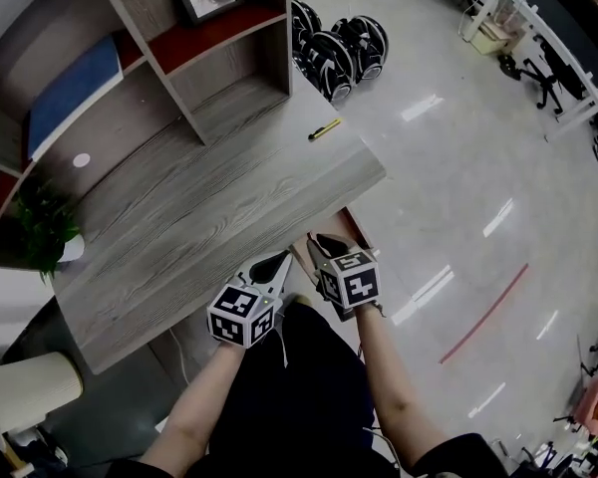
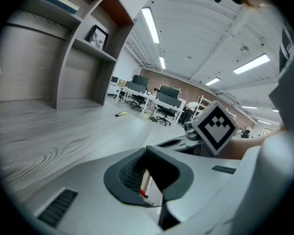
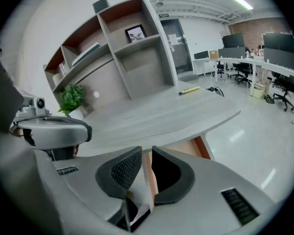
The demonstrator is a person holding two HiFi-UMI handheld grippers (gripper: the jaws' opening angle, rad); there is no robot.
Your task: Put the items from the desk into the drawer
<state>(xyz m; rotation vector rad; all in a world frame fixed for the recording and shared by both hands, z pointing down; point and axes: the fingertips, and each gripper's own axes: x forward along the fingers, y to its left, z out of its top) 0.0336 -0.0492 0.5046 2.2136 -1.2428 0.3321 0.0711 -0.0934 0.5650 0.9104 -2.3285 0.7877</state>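
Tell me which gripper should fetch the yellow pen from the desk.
Right. The right gripper is open, empty and nearer the yellow pen; the left gripper looks shut on a white item.

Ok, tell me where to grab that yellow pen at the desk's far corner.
Grip the yellow pen at mid-barrel, from above, jaws across its narrow width. It lies flat on the desk, alone near the far edge, so both long sides are free.
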